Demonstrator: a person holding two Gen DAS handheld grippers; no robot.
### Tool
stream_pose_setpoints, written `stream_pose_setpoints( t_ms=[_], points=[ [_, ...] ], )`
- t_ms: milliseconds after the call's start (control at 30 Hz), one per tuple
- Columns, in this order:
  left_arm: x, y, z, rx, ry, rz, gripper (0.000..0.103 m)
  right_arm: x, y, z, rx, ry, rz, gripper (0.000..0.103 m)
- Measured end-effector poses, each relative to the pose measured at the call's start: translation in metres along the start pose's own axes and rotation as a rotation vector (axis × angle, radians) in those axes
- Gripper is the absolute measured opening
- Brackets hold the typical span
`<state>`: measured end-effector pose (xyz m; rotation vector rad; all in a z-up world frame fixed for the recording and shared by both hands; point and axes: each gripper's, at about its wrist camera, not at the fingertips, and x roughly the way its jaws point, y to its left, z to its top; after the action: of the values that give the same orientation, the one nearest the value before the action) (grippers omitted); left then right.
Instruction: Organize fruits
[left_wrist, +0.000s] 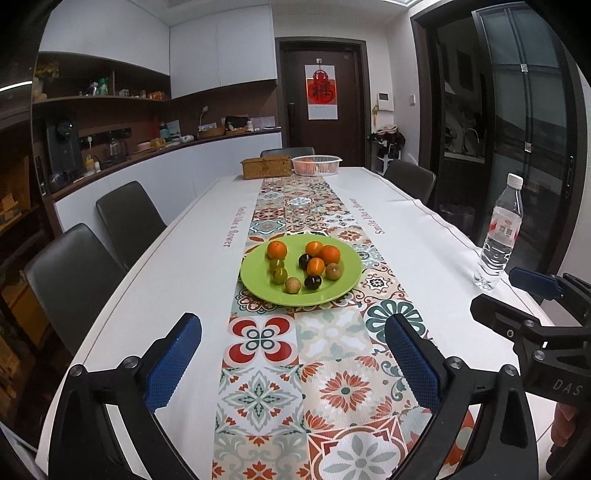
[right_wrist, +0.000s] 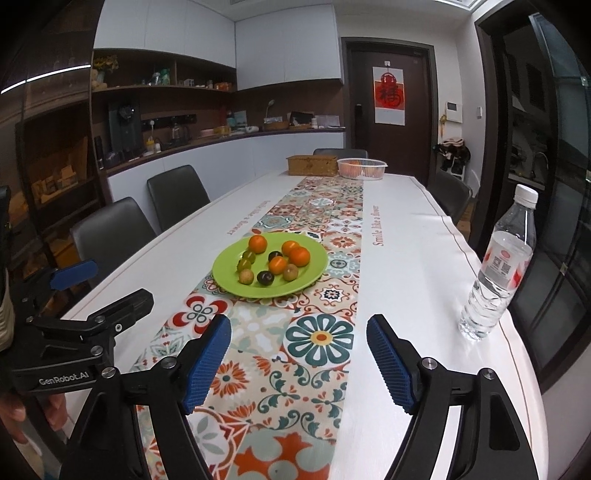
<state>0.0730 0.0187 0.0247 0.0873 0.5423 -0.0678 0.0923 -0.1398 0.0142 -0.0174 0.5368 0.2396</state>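
Both tongs, left tongs (left_wrist: 293, 354) and right tongs (right_wrist: 299, 358), spread wide and empty, hovering above the patterned runner (left_wrist: 266, 387) on the table (left_wrist: 177, 258). Ahead of both, well apart: green plate (left_wrist: 255, 286) bearing mixed fruits (left_wrist: 314, 266). Best approached low and slow, taking one fruit at a time, pads straddling it before squeezing gently.

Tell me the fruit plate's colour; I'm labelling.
Lime green round plate, clearest in the left wrist view.

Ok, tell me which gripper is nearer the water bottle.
Right. The right gripper is open, with the water bottle just ahead to its right. The left gripper is further over, on the right gripper's far side from the bottle.
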Motion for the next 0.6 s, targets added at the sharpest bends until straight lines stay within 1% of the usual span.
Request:
stream_pose_setpoints(
  t_ms=[267,367,500,600],
  points=[
    [-0.012,0.001,-0.003,-0.013,-0.024,0.012,0.102,-0.012,0.001,-0.006,0.005,-0.018,-0.011,0.077],
    [-0.017,0.002,-0.005,-0.019,-0.026,0.011,0.103,-0.016,0.002,-0.008,0.006,-0.022,-0.02,0.077],
    [-0.021,0.001,-0.009,-0.022,-0.023,0.028,0.103,-0.019,0.002,-0.011,0.009,-0.02,-0.023,0.077],
    [-0.024,0.002,-0.011,-0.025,-0.027,0.023,0.103,-0.02,0.002,-0.012,0.01,-0.017,-0.025,0.077]
  ],
)
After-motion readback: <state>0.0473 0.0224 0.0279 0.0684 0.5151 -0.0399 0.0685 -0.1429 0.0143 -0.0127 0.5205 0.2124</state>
